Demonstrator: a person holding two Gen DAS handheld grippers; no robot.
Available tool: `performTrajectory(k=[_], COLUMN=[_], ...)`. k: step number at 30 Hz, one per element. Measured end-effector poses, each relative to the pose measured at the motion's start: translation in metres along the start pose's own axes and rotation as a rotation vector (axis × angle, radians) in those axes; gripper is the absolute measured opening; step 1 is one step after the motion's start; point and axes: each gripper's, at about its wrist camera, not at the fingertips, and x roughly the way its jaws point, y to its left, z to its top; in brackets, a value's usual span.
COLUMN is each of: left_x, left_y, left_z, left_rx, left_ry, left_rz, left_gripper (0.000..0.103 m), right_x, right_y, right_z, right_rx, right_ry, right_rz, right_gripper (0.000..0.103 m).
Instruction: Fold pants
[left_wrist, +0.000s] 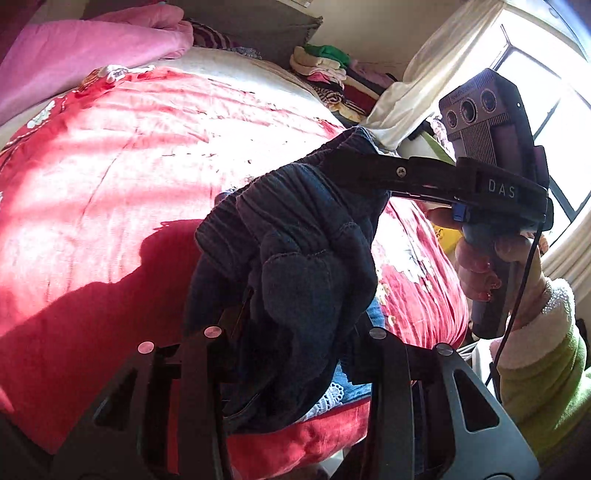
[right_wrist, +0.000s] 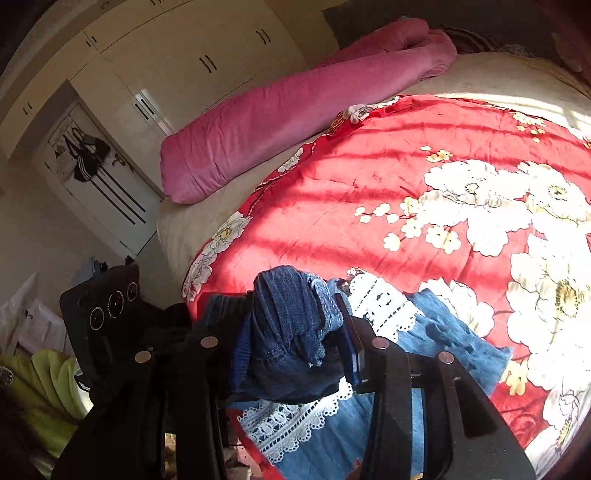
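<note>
In the left wrist view, the left tongs (left_wrist: 295, 295) pinch a thick bunch of dark pants (left_wrist: 295, 251), the cloth heaped between and over the fingers so that the tips are hidden. Just beyond that bunch the right tongs (left_wrist: 343, 166) reach in from the right and bite the same cloth at its upper edge. Only this view shows the hand (left_wrist: 480, 269) round the right tool's grip, fingers curled, with a green sleeve (left_wrist: 543, 376) behind it. Past both tongs lies the red quilt (left_wrist: 129, 166) on the bed, then a stack of clothes (left_wrist: 328, 70) and a window (left_wrist: 546, 92) to the far right.

In the right wrist view, the right tongs (right_wrist: 295, 332) are pressed on a blue fold of the pants (right_wrist: 288, 325), held up off the bed. The left tool's body (right_wrist: 103, 306) shows just to the left, tilted, its tongs hidden behind cloth. Only here do the lace trim (right_wrist: 288, 421) below the tongs and the lighter denim (right_wrist: 454, 339) on the quilt (right_wrist: 332, 184) to the right appear. Farther off lie a pink blanket (right_wrist: 277, 122) and a wardrobe (right_wrist: 184, 55).
</note>
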Motion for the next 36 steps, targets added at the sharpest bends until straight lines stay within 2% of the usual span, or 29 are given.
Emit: performTrajectory(k=[4, 7, 14, 16, 19, 24, 31, 36], left_x=[0.013, 0.018, 0.027, 0.029, 0.036, 0.045, 0.052, 0.038], left_y=[-0.017, -0.028, -0.04, -0.045, -0.055, -0.06, -0.057, -0.058], left_z=[-0.005, -0.012, -0.029, -0.034, -0.043, -0.053, -0.056, -0.053], left_rx=[0.026, 0.064, 0.097, 0.111, 0.15, 0.184, 0.19, 0.202], left_ry=[0.029, 0.041, 0.099, 0.11, 0.134, 0.164, 0.174, 0.158], left_rz=[-0.019, -0.015, -0.043, -0.061, -0.046, -0.022, -0.01, -0.022], left_gripper=[0.046, 0.049, 0.05, 0.059, 0.062, 0.063, 0.063, 0.065], right_x=[-0.016, -0.028, -0.053, -0.053, -0.041, -0.017, -0.003, -0.015], right_y=[-0.016, -0.027, -0.037, -0.033, -0.028, -0.035, -0.049, -0.042], right_z=[-0.021, -0.035, -0.055, -0.06, -0.068, -0.085, -0.099, -0.094], right_rx=[0.047, 0.101, 0.18, 0.173, 0.152, 0.119, 0.125, 0.15], right_ry=[-0.017, -0.039, -0.092, -0.086, -0.034, 0.064, 0.087, 0.055], right_rz=[-0.002, -0.002, -0.056, -0.058, -0.101, -0.248, -0.3, -0.252], right_gripper=[0.04, 0.048, 0.048, 0.048, 0.048, 0.048, 0.048, 0.053])
